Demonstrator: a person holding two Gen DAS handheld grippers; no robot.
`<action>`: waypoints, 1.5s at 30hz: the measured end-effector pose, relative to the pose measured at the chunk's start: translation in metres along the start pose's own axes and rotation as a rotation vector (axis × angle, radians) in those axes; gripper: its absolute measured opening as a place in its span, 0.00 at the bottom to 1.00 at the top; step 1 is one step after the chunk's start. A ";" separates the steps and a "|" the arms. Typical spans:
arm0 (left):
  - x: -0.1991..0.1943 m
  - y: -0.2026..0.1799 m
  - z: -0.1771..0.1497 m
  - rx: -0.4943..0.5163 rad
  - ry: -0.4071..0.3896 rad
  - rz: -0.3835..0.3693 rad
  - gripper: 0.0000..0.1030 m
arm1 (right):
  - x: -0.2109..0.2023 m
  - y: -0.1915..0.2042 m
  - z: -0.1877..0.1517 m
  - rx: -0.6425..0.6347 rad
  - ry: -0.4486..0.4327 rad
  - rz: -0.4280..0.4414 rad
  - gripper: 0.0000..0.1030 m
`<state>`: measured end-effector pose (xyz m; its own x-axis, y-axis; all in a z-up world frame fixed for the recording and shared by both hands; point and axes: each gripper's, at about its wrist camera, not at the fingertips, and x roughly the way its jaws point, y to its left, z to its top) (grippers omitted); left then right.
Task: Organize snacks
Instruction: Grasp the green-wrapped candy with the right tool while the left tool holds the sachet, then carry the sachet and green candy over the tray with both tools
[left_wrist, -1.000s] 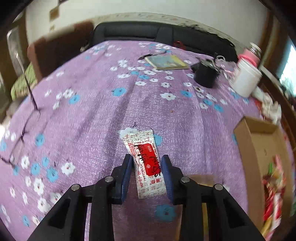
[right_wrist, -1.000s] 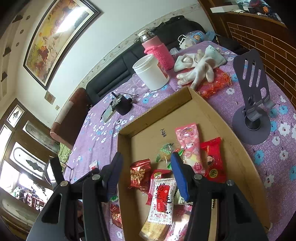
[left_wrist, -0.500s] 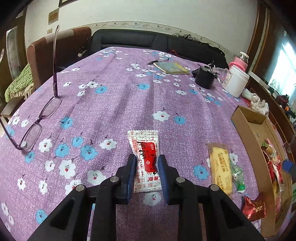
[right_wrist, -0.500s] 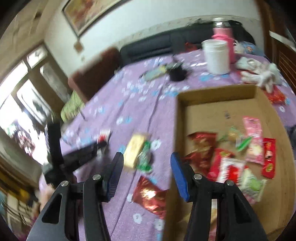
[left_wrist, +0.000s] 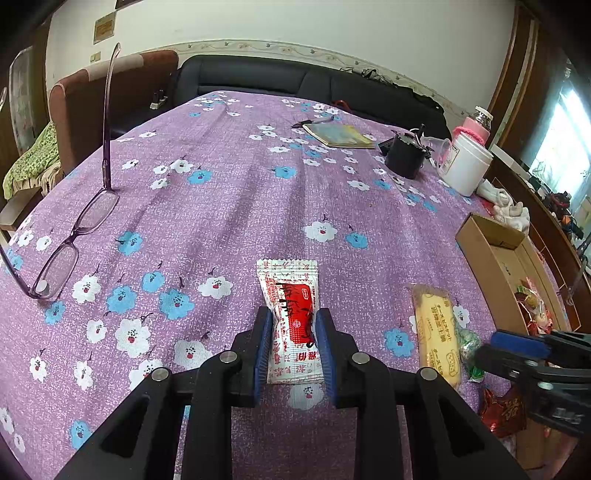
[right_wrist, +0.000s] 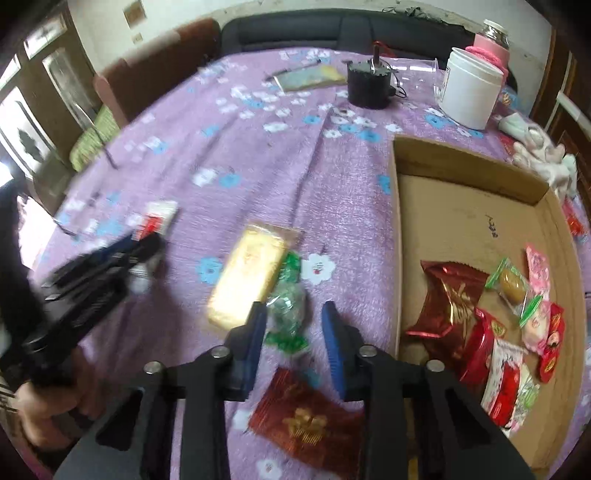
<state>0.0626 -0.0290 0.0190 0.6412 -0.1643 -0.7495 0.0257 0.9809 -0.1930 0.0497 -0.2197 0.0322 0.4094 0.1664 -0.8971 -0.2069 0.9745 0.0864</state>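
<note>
The left claw (left_wrist: 293, 345) is clamped on a white-and-red snack packet (left_wrist: 291, 314), its blue pads pressing both long sides while the packet lies flat on the purple flowered tabletop (left_wrist: 221, 206). The pick-up of this packet looks to be the step in hand on that side: gripped, but not yet lifted.

The right claw (right_wrist: 293, 341) points down at the loose snacks beside the cardboard box (right_wrist: 397, 236). Its jaws are closing, with a green-wrapped candy (right_wrist: 288, 310) lying between the fingers at their tips; the pads do not appear to press it yet, so nothing is held there. Just left of the candy, touching it, lies a long yellow biscuit pack (right_wrist: 247, 277), and nearer the camera a dark red foil packet (right_wrist: 306, 421) rests on the cloth under the right claw's arms.

The box sits at the right side of the tabletop and already holds several red, pink and green packets at its near end; its far end is bare cardboard.

By my reading, 4 snacks remain outside the box. The next move calls for the left claw to lift its packet clear of the cloth and carry it rightward over the box wall, passing above the right claw, which is low beside the box. The right claw needs to pinch the small candy without catching the biscuit pack touching it.
</note>
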 end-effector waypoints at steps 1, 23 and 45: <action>0.000 0.000 0.000 0.001 0.000 0.000 0.25 | 0.005 0.000 0.001 0.008 0.014 0.004 0.14; -0.036 -0.011 0.005 0.028 -0.159 -0.094 0.22 | -0.044 -0.009 -0.032 0.107 -0.256 0.147 0.12; -0.042 -0.018 0.004 0.056 -0.198 -0.113 0.22 | -0.047 -0.010 -0.033 0.133 -0.287 0.154 0.12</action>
<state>0.0382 -0.0394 0.0559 0.7695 -0.2550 -0.5855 0.1446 0.9626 -0.2292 0.0035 -0.2423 0.0591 0.6197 0.3302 -0.7120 -0.1757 0.9425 0.2842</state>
